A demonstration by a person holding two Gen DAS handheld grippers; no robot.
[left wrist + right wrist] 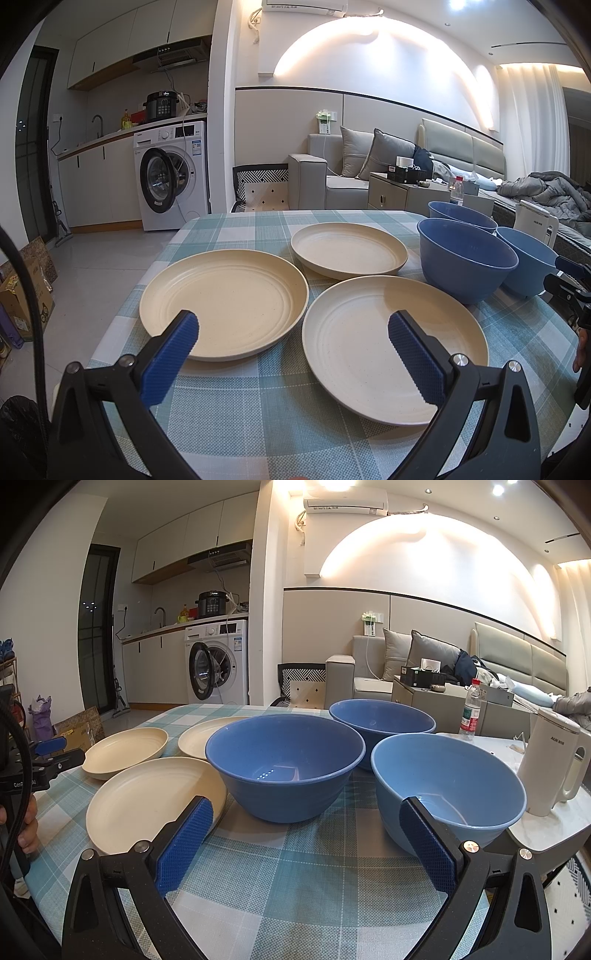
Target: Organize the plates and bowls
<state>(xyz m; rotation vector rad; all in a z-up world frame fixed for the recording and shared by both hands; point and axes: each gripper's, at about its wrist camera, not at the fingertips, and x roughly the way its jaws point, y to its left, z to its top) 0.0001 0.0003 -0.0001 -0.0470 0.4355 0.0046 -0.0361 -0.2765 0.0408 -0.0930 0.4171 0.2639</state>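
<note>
Checked-cloth surface [258,424], left to right: left hand-held gripper [293,334] hovering wide and empty, lining up over the near gap between two cream plates; left plate [225,299], right plate [369,339], far plate [349,249] lying singly, probably awaiting stacking; three blue bowls [284,764] sitting clustered, un-nested; right hand-held gripper [306,814] waiting wide, empty, fronting them; white kettle [550,764] standing beyond.
</note>
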